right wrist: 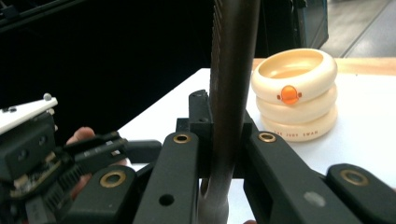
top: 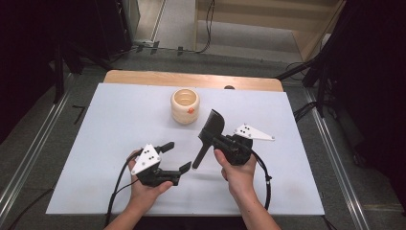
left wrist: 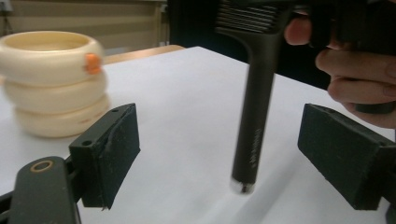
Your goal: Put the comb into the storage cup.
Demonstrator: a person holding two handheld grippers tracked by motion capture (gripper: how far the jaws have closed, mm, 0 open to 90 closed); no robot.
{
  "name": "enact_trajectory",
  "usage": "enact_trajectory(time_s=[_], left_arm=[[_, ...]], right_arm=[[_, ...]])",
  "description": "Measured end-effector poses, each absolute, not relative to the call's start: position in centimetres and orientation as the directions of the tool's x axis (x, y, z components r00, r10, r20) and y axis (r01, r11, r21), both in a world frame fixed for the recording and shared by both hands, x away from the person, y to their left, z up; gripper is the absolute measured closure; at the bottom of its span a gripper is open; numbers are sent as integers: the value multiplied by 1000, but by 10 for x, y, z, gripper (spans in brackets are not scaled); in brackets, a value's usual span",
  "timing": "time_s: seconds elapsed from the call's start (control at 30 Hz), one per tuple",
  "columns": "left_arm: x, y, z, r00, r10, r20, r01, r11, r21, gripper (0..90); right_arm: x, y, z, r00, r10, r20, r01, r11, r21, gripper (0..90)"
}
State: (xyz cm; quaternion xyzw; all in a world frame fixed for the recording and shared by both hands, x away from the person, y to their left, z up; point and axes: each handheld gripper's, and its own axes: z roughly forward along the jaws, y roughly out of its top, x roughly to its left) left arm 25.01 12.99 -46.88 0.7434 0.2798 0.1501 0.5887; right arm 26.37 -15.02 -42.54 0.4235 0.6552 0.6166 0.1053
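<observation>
High view showed the right gripper (top: 216, 140) clamped on the black brush (top: 209, 134), handle slanting toward lower left, beside the released left gripper (top: 173, 157).

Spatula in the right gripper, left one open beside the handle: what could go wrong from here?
1. The right gripper clamps the black spatula by its head, handle hanging free; it may pivot or slip.
2. The open left gripper sits close to the handle and could knock it.
3. A swing could tip the cream ringed cup.

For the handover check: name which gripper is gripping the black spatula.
The right gripper, shut on the spatula; the left gripper stands open beside its handle end.
</observation>
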Motion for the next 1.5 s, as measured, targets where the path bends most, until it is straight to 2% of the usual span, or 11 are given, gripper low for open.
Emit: enact_trajectory(time_s=[0.1, 0.13, 0.67, 1.1, 1.5], left_arm=[[253, 148, -469, 780, 617, -106, 247, -147, 958, 8], [253, 154, -469, 775, 624, -105, 244, -142, 959, 0], [259, 216, -476, 699, 708, -100, 247, -108, 963, 0], [257, 248, -484, 663, 747, -49, 248, -158, 956, 0], [253, 280, -484, 613, 789, -35, 236, -141, 961, 0]], right_arm=[[265, -149, -424, -631, 688, 359, 404, -104, 909, 833], [266, -149, -424, -635, 689, 350, 396, -99, 913, 833], [285, -147, -416, -663, 694, 279, 338, -55, 939, 833], [297, -148, -418, -675, 696, 246, 314, -31, 949, 833], [308, -146, -418, -665, 713, 224, 300, -19, 954, 833]])
